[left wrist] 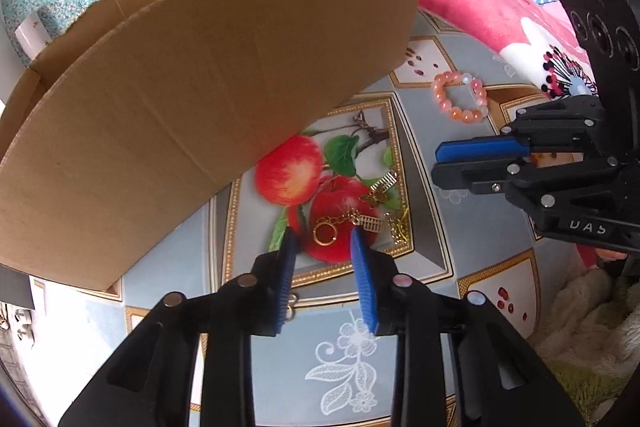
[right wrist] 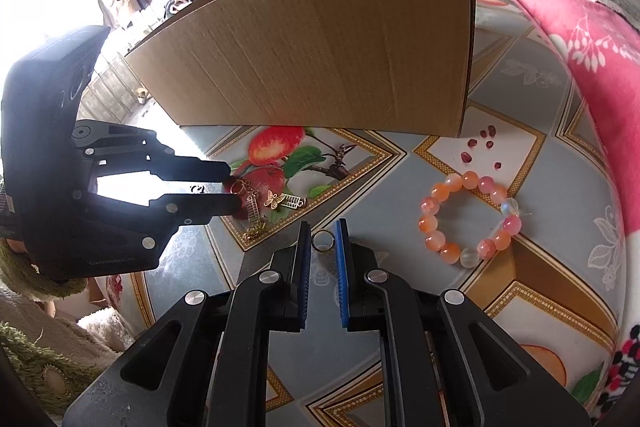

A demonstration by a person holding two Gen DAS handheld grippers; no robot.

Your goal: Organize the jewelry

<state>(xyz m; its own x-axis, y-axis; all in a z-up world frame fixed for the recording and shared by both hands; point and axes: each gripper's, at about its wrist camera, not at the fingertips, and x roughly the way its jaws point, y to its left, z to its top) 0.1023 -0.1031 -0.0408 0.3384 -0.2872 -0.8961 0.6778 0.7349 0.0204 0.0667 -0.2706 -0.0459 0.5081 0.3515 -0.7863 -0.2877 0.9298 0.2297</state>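
A gold chain with charms (left wrist: pixel 372 223) lies on the apple-print tablecloth (left wrist: pixel 420 327). Its round gold loop (left wrist: pixel 325 233) sits between the tips of my left gripper (left wrist: pixel 323 231), which is open and not pressing on it. The right wrist view shows the same chain (right wrist: pixel 273 200) beside the left gripper (right wrist: pixel 232 189). My right gripper (right wrist: pixel 323 227) hovers over the cloth, shut on a small ring (right wrist: pixel 323 241) standing upright between its blue pads. It also shows in the left wrist view as the right gripper (left wrist: pixel 436 163). A pink-orange bead bracelet (left wrist: pixel 466 115) (right wrist: pixel 432 241) lies to the right.
A tall cardboard box (left wrist: pixel 220 87) (right wrist: pixel 340 47) stands just behind the chain. A pink blanket (left wrist: pixel 480 11) (right wrist: pixel 560 47) borders the far right. A small silvery loop (left wrist: pixel 291 303) lies under the left fingers. Fluffy fabric (left wrist: pixel 580 327) sits at the near edge.
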